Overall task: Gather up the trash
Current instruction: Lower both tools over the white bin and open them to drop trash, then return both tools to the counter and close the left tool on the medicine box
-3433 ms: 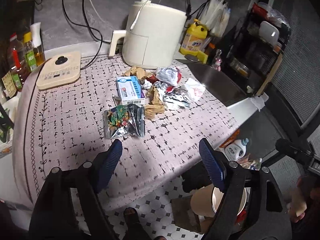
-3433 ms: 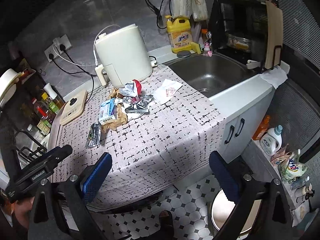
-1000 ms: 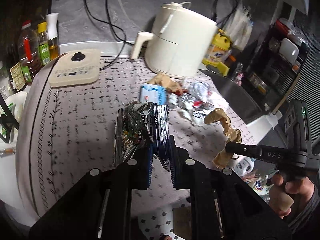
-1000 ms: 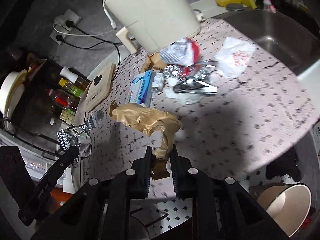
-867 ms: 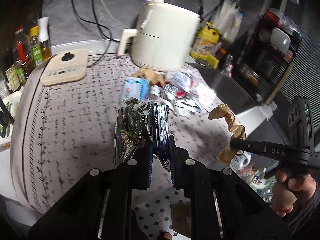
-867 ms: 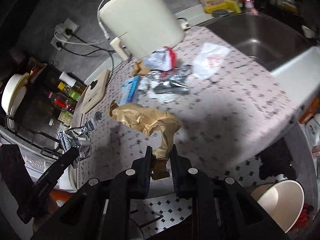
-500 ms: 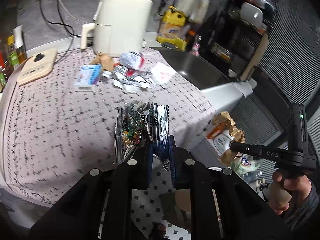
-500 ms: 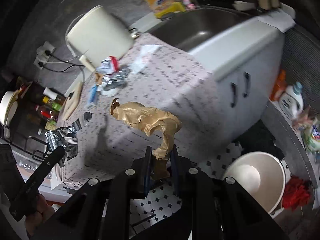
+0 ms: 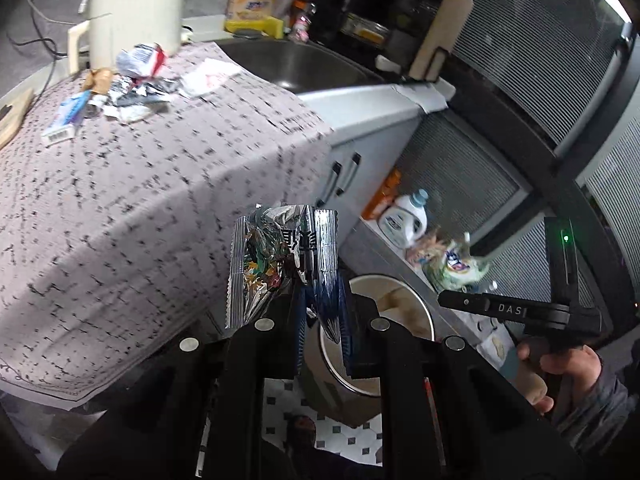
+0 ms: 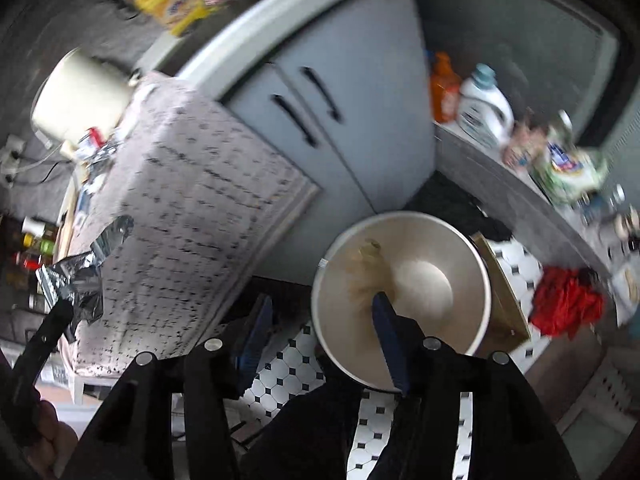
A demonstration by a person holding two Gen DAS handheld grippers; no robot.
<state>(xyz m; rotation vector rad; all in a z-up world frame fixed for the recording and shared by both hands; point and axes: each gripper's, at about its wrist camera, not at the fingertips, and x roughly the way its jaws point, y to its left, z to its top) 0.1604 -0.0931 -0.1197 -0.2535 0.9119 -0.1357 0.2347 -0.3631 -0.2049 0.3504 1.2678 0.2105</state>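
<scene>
Tabletop point(image 9: 132, 184) has a patterned grey cloth on it. Far end: wrapper pile point(image 9: 136, 80), blue-white box point(image 9: 66, 118), white appliance point(image 9: 132, 4). Tiled floor point(image 10: 280, 380): white bin point(image 10: 402, 294) holding brown paper point(image 10: 366, 276), cardboard point(image 10: 506, 300) and red rag point(image 10: 566, 302) beside it.

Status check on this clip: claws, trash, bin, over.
Right claw open over bin, brown paper inside. Left claw shut on foil wrapper. Nothing blocking the bin.
</scene>
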